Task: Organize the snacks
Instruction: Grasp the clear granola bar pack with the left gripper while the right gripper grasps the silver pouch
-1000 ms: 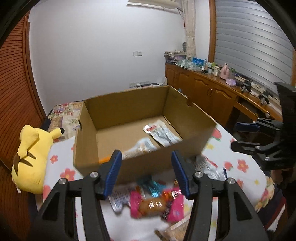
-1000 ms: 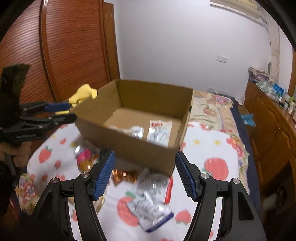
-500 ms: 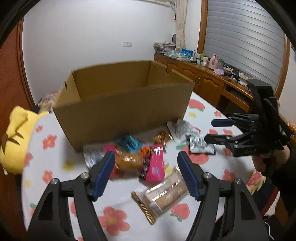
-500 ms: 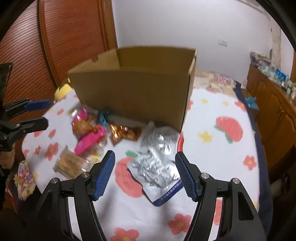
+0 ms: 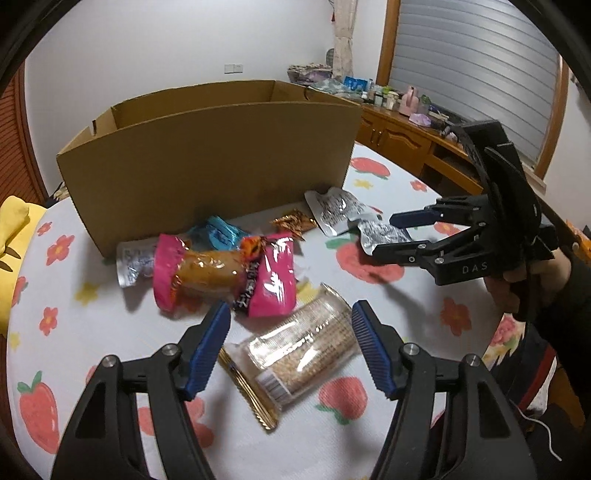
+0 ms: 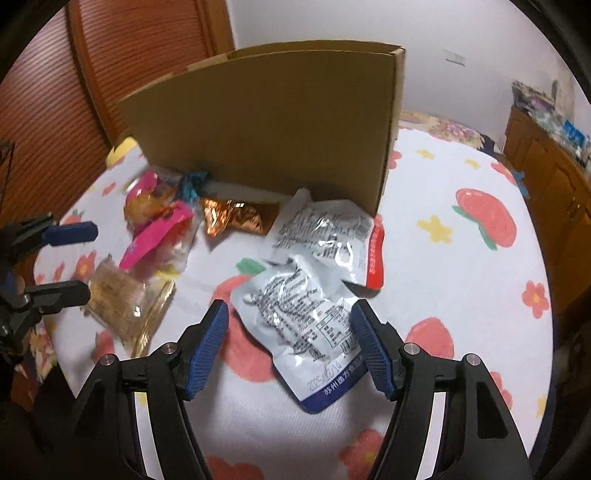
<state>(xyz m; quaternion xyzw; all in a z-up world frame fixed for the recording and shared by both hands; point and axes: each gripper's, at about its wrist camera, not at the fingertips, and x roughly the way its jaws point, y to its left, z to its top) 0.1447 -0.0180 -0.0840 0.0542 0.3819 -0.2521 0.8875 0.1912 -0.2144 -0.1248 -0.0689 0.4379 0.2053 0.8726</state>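
The snacks lay flat on the flowered cloth before the upright cardboard box point(image 5: 207, 155): pink packets point(image 5: 271, 277), a clear cracker pack point(image 5: 303, 347), silver pouches point(image 6: 306, 317).

White walls point(image 5: 155, 48) are closing in the room, with a pale switch plate point(image 5: 233, 67) sitting on one. A louvered wooden door point(image 6: 122, 55) is standing at one side. A wooden cabinet point(image 5: 402, 140) is running under a shuttered window point(image 5: 476, 62), its top crowded with small clutter. A curtain point(image 5: 343, 33) is hanging in the corner.
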